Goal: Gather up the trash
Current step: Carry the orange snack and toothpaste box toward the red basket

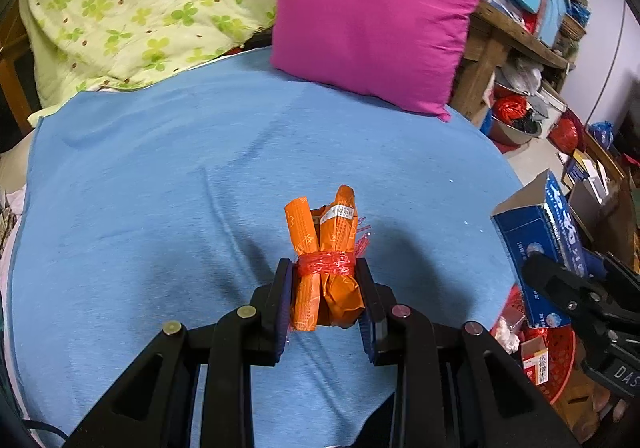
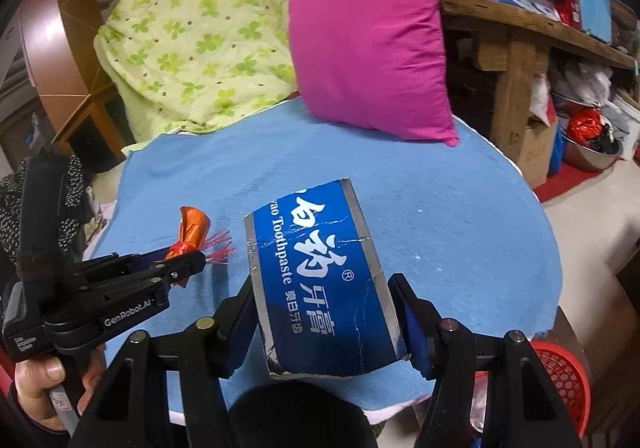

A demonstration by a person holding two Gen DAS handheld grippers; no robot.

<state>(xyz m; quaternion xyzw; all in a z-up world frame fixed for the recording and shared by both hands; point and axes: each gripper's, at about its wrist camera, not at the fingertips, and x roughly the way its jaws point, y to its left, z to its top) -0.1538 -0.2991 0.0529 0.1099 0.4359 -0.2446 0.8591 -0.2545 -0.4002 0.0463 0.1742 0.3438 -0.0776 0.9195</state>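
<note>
My left gripper (image 1: 325, 290) is shut on an orange wrapper bundle (image 1: 326, 248) tied with red plastic string, held above the blue bed sheet (image 1: 160, 188). The bundle also shows in the right wrist view (image 2: 192, 232), with the left gripper (image 2: 188, 264) at the left. My right gripper (image 2: 324, 316) is shut on a blue toothpaste box (image 2: 320, 280), held above the sheet's near edge. The box also shows in the left wrist view (image 1: 540, 244), with the right gripper (image 1: 560, 288) over a red mesh basket (image 1: 556, 364).
A magenta pillow (image 1: 380, 16) and a green clover-print quilt (image 1: 140, 4) lie at the far end of the bed. A cluttered wooden shelf (image 2: 520, 40) stands at the right. The red basket (image 2: 568, 372), by the bed's near right corner, holds several scraps.
</note>
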